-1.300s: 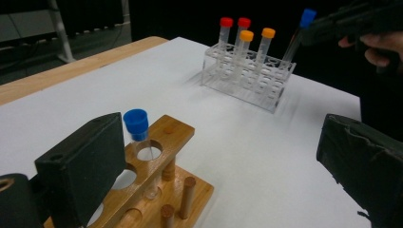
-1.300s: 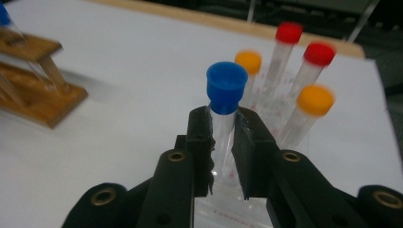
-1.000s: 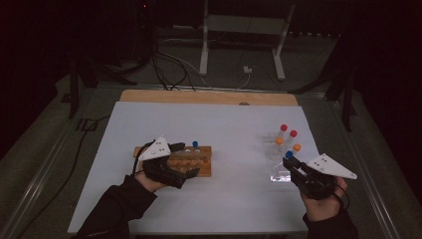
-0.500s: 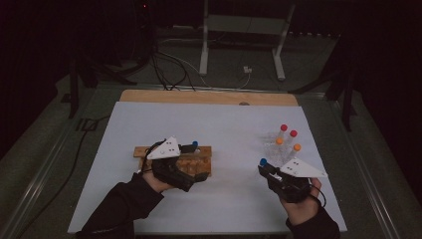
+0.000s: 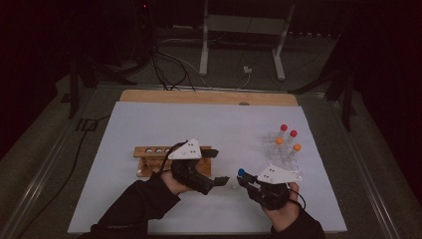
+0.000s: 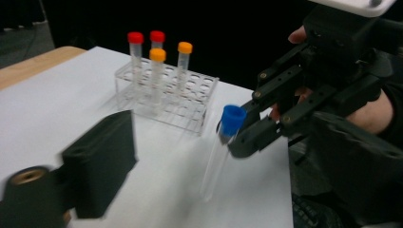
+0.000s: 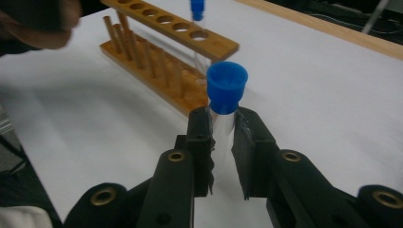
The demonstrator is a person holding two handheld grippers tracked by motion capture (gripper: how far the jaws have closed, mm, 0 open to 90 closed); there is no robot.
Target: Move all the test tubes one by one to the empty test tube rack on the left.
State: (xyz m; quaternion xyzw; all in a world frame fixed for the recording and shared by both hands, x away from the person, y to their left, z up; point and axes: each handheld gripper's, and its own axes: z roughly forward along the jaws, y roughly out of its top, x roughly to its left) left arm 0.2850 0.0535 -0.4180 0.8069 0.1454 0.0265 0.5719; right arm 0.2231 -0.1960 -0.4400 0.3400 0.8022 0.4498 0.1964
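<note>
— What holds everything up?
— A big white table (image 5: 149, 209) with a light wooden strip (image 5: 209, 96) along its far edge.

— What sits on the white top?
— A brown wooden rack with round holes (image 5: 154, 152).

— Anything else?
— Yes, a clear plastic rack (image 5: 278, 152) far to the right of the wooden rack. Tubes with red and orange caps (image 5: 289, 140) stand in it.

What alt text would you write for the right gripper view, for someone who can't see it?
Two black jaws of the right gripper clamp a clear test tube with a blue cap, held upright above a white table. Behind it stands a wooden tube rack with a row of round holes, one holding another blue-capped tube.
</note>
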